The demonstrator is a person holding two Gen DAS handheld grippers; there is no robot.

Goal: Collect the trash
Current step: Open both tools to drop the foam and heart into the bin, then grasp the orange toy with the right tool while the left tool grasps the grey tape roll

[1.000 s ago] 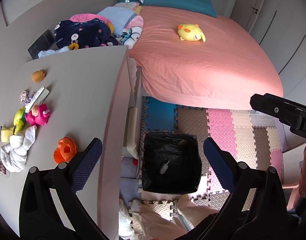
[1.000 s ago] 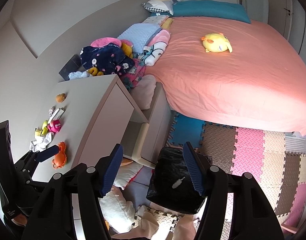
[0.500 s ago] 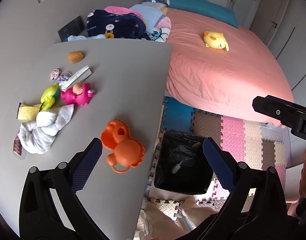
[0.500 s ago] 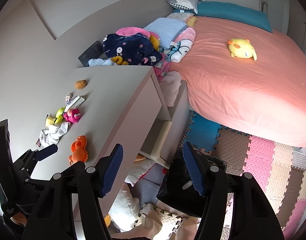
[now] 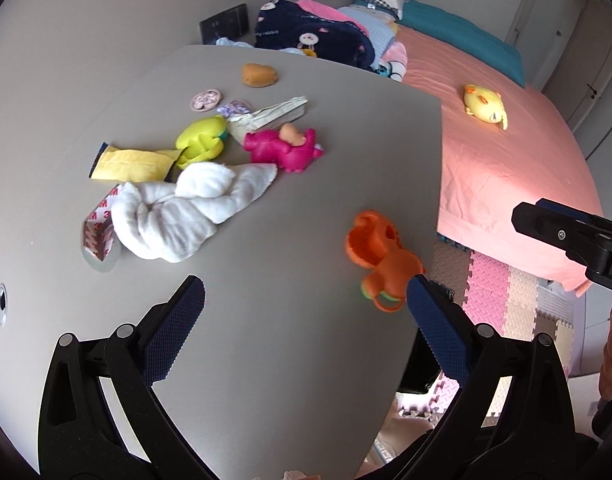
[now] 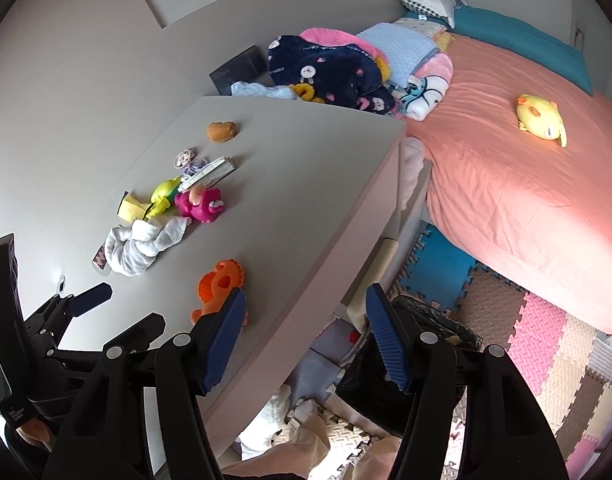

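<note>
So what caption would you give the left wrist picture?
Open left gripper hovering over a grey desk strewn with toys, a white cloth and wrappers.

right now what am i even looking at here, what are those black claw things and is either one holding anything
Those are two handheld grippers, one in each of a person's hands, each with a fisheye camera looking along its blue-padded fingers. One picture comes from the left gripper, the other from the right gripper. Both stand open and hold nothing. Below is a grey desk with an orange toy, a pink toy, a white cloth, a yellow packet and small scraps. A black-lined bin stands on the foam-mat floor beside a pink bed.
</note>
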